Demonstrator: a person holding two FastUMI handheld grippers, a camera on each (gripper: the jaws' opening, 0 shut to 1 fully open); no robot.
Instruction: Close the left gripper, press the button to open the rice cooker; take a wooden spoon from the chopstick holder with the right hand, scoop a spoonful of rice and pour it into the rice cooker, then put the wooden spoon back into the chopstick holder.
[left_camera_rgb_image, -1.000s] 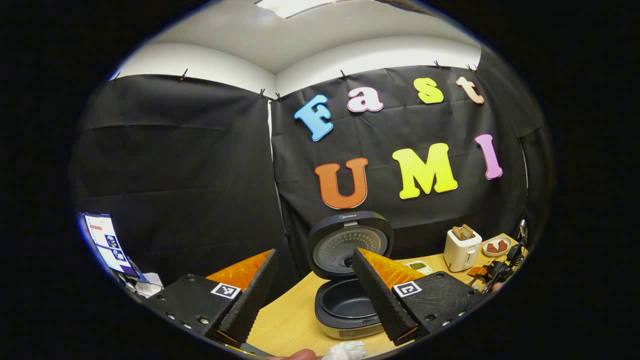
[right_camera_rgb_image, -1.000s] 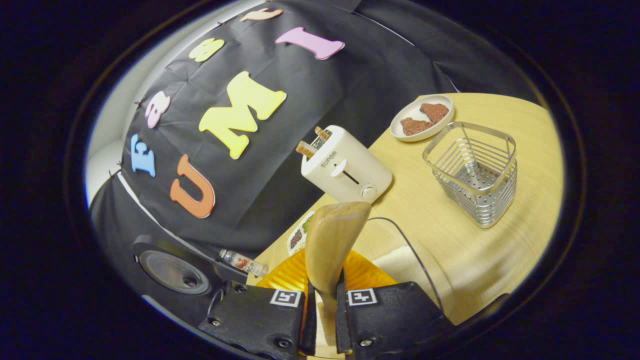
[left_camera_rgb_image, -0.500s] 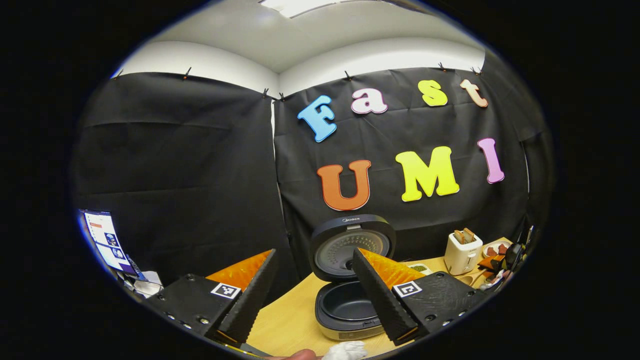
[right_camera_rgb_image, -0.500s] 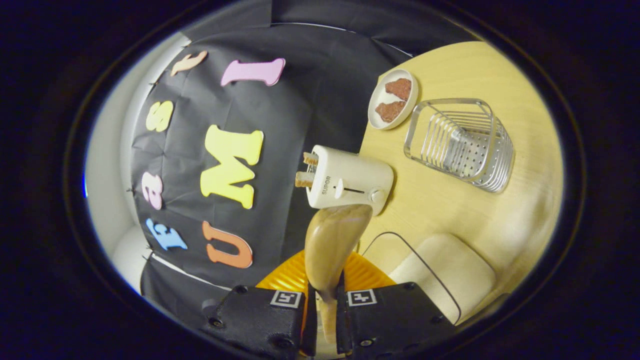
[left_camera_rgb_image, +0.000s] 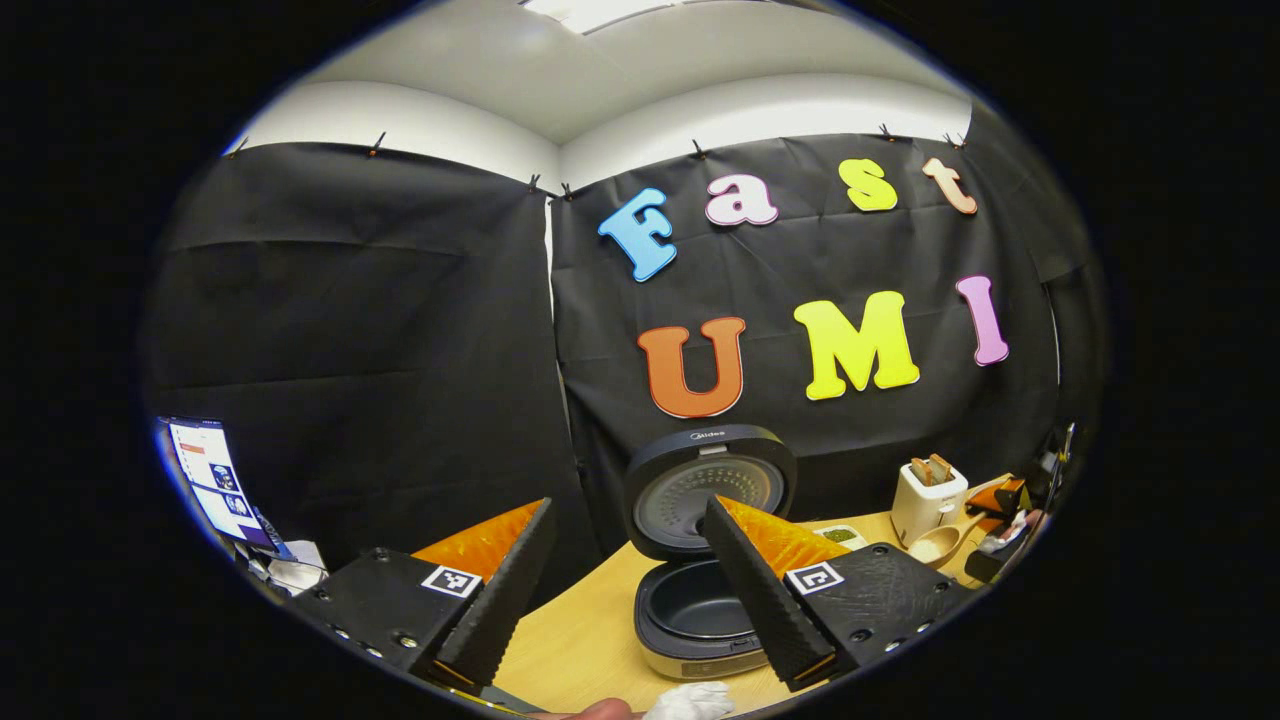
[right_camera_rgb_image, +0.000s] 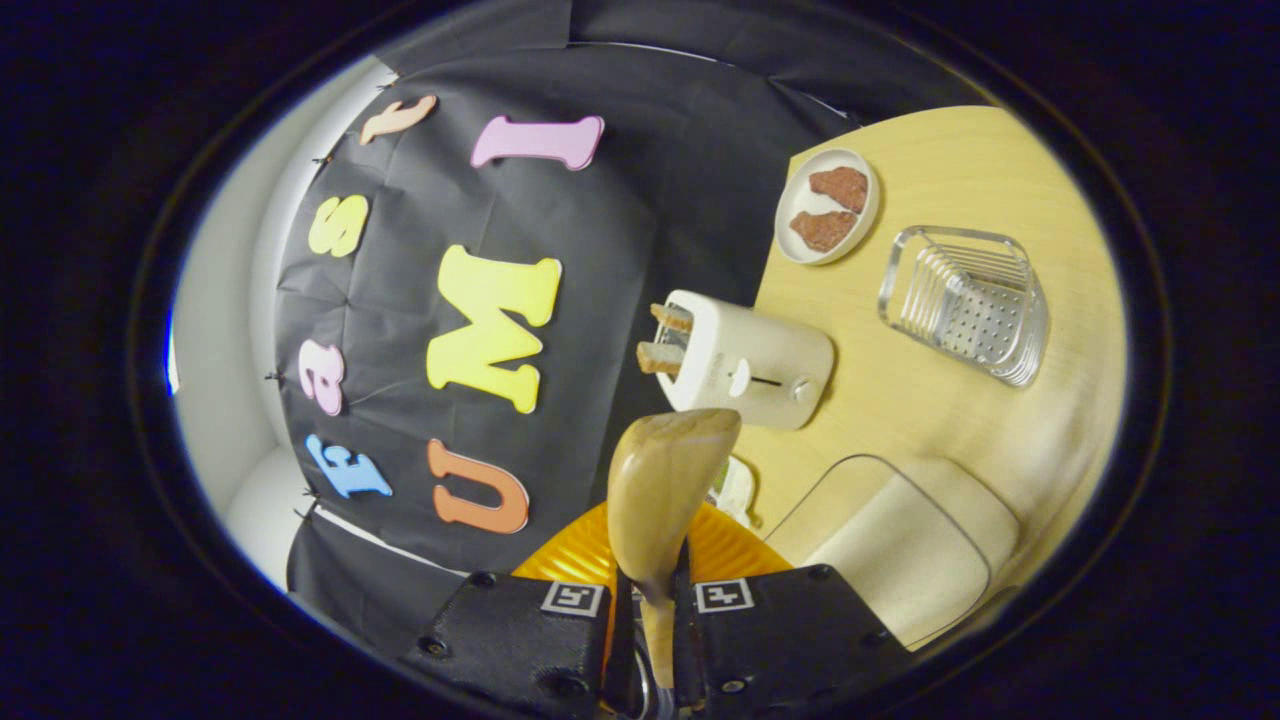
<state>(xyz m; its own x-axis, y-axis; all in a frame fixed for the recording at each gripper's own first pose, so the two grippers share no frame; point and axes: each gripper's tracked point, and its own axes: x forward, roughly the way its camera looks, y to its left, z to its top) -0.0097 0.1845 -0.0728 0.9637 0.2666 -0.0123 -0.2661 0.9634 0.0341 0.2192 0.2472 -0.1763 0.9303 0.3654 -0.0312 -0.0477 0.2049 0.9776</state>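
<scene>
Left gripper view has the left gripper (left_camera_rgb_image: 625, 585) with its two fingers spread wide apart and nothing between them. Past the fingers sits the rice cooker (left_camera_rgb_image: 700, 620) on the wooden table (left_camera_rgb_image: 570, 640), with its lid (left_camera_rgb_image: 710, 490) standing up, so the pot is open. To the right of the rice cooker is a white toaster (left_camera_rgb_image: 928, 495), and a wooden spoon (left_camera_rgb_image: 940, 543) shows just in front of the toaster.

Right gripper view has the right gripper (right_camera_rgb_image: 650, 620) squeezed tight on the handle of the wooden spoon (right_camera_rgb_image: 662, 490), with the scoop end sticking out ahead. Beyond the spoon is the toaster (right_camera_rgb_image: 755, 360). Farther than the toaster stand the metal chopstick holder (right_camera_rgb_image: 965, 300) and a small plate (right_camera_rgb_image: 828, 205). A clear box of rice (right_camera_rgb_image: 905, 555) lies near the spoon.
</scene>
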